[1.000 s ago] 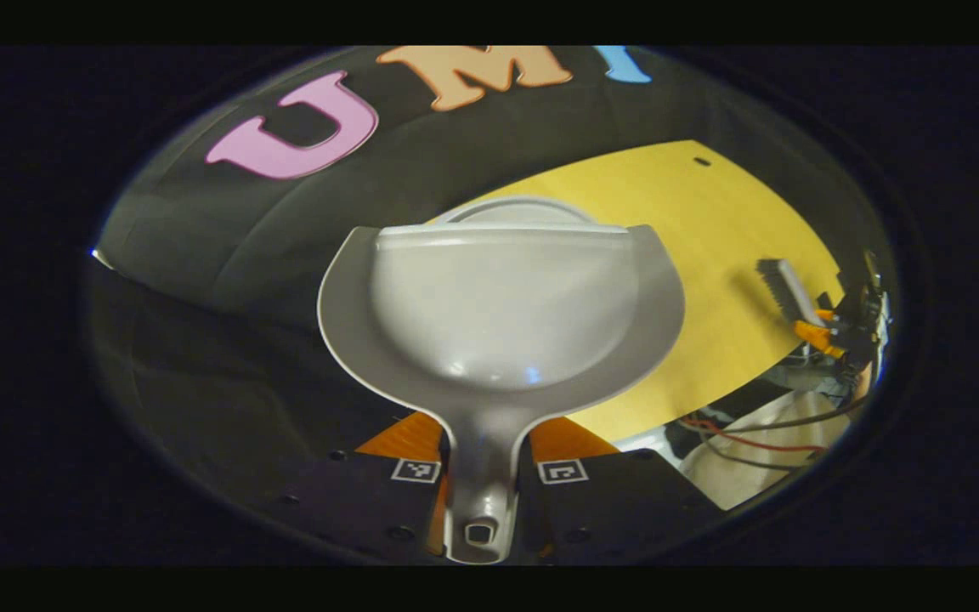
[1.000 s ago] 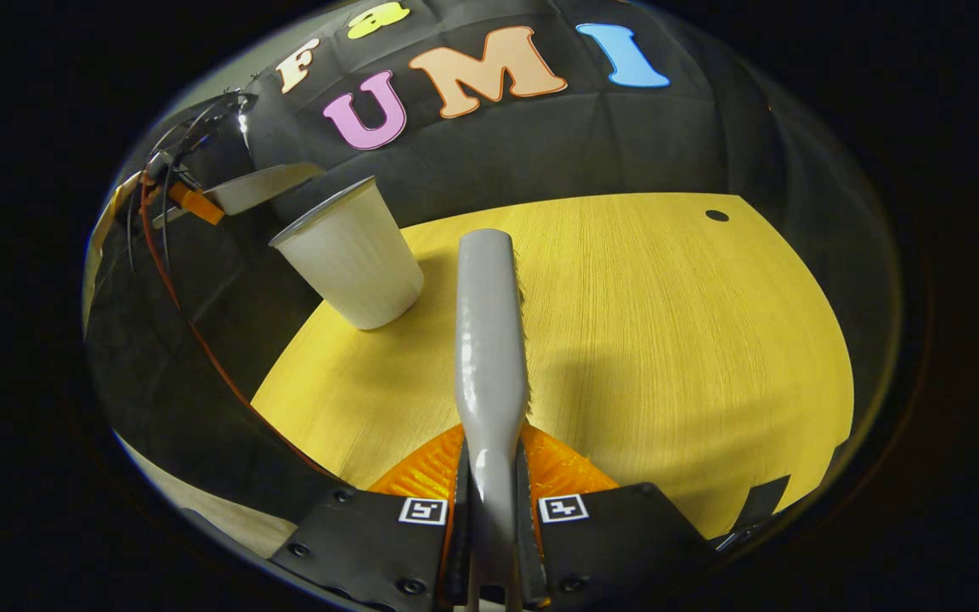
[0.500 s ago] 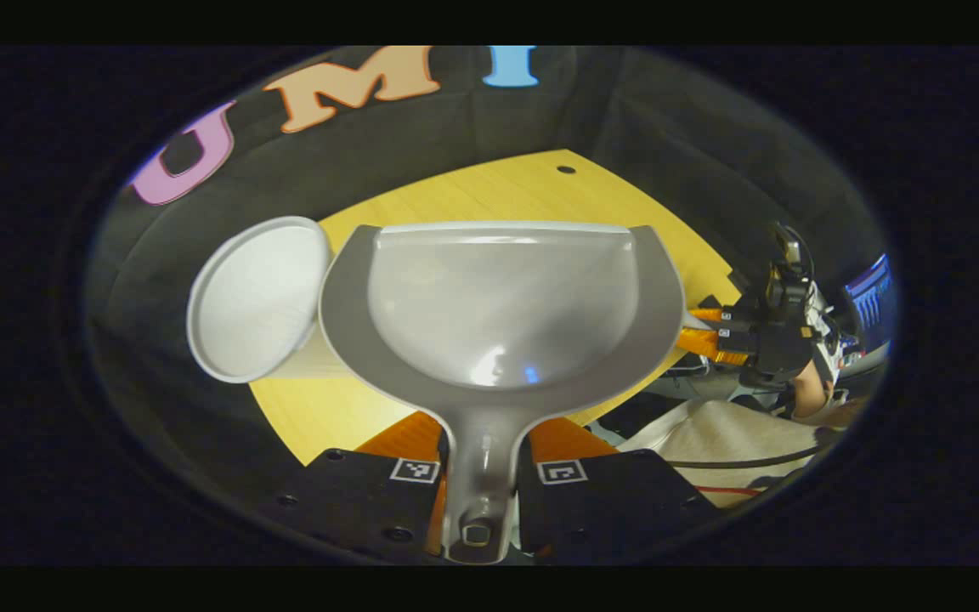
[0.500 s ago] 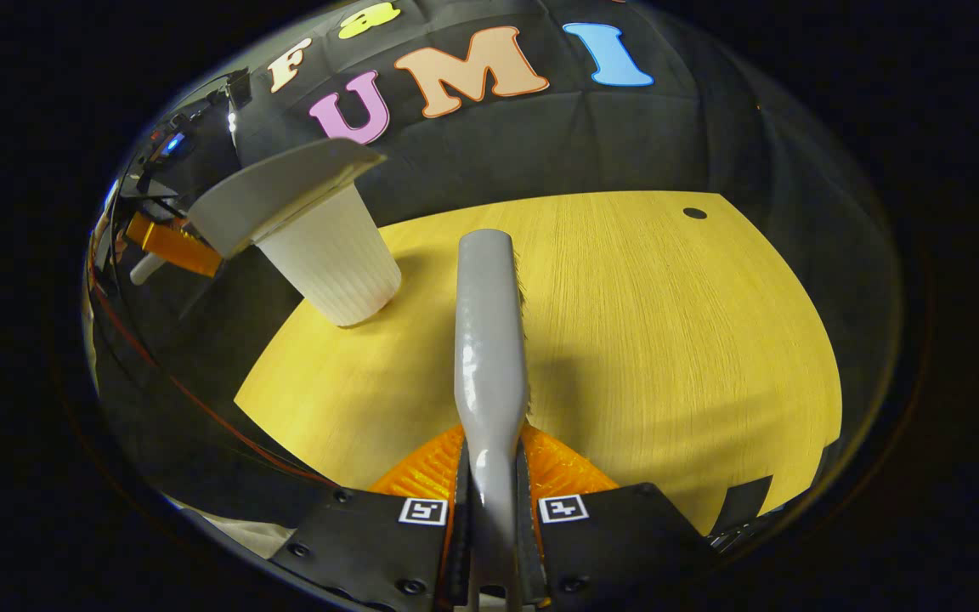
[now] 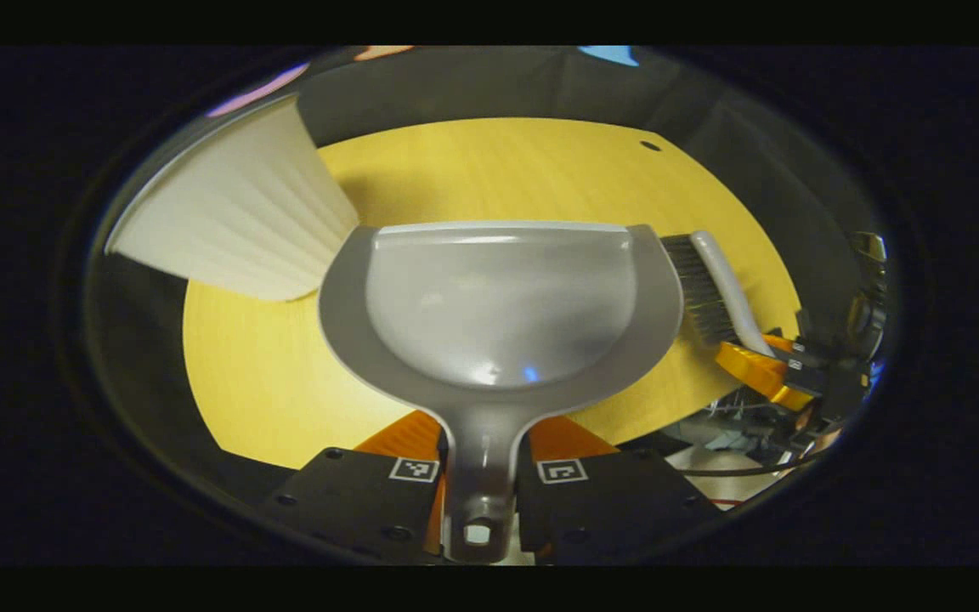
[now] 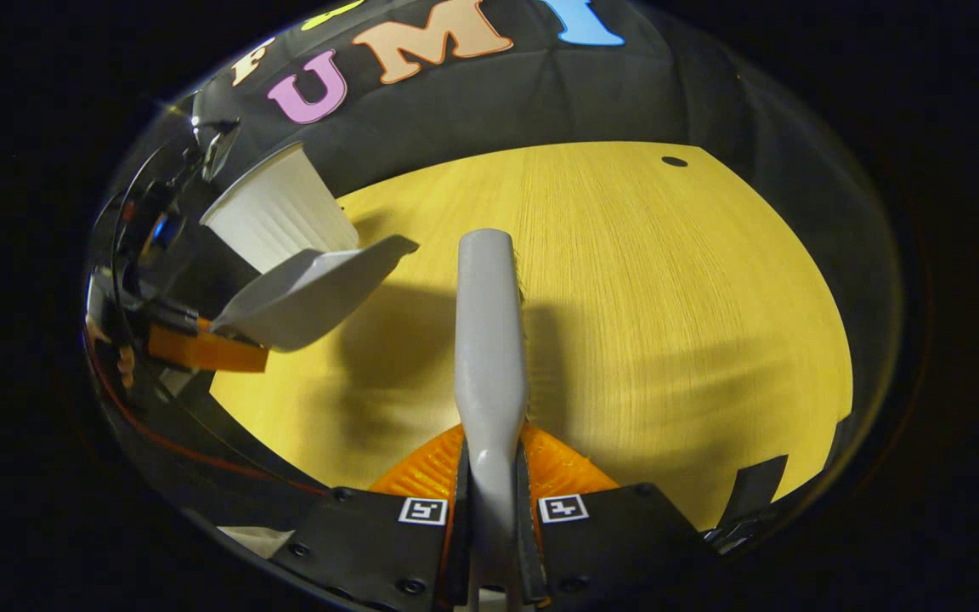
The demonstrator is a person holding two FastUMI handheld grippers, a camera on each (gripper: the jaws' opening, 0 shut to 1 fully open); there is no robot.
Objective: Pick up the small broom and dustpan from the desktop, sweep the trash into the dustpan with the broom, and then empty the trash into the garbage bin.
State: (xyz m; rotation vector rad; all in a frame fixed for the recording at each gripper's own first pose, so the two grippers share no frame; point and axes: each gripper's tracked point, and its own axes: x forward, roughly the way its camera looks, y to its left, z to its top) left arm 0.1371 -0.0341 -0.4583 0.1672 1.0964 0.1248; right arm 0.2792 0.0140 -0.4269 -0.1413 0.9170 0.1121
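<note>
Dustpan handle clamped in left gripper; right gripper clamping the broom.
Both are hovering over the table, beside the bin; set them down level.

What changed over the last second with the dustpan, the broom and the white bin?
The dustpan came away from above the bin and now hangs lower, beside it, over the desk. The broom hardly moved. Both grippers kept their holds.
</note>
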